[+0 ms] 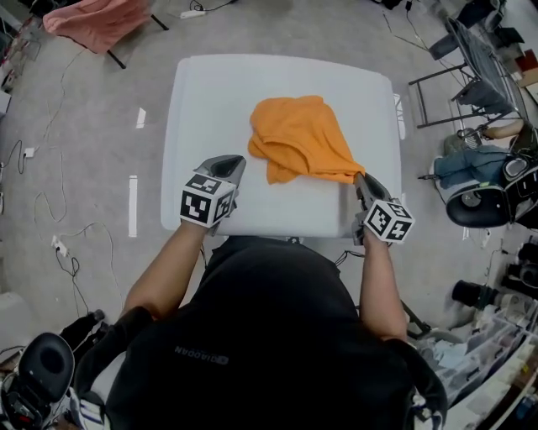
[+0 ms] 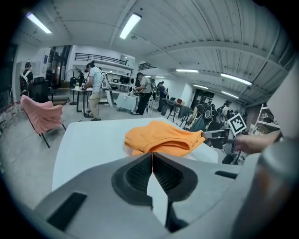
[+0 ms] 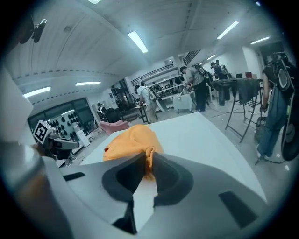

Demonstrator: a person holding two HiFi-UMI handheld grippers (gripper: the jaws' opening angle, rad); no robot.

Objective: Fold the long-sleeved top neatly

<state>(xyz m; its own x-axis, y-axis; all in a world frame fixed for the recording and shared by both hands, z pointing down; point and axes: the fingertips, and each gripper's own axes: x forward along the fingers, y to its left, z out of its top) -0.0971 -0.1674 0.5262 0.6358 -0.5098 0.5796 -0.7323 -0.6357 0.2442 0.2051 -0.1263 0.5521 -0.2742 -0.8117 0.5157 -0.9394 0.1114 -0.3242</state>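
White surface (image 1: 202,92) on a grey concrete floor (image 1: 84,168), in an open workshop lit by ceiling strip lights. At the upper left of the head view, a pink cloth (image 1: 97,21) is draped over a chair frame. Orange long-sleeved top (image 1: 298,134): bunched in a loose heap on the middle of the surface, with one corner stretched toward the near right edge. Right gripper (image 1: 363,180): fingers narrowly closed on that stretched corner, with a fold of orange fabric pinched between the pads, as the right gripper view shows. Left gripper (image 1: 231,164): fingers pressed together with nothing between them, held over the near left part of the surface, near the heap's left edge and not touching it. People (image 2: 96,88) stand at benches in the background of both gripper views.
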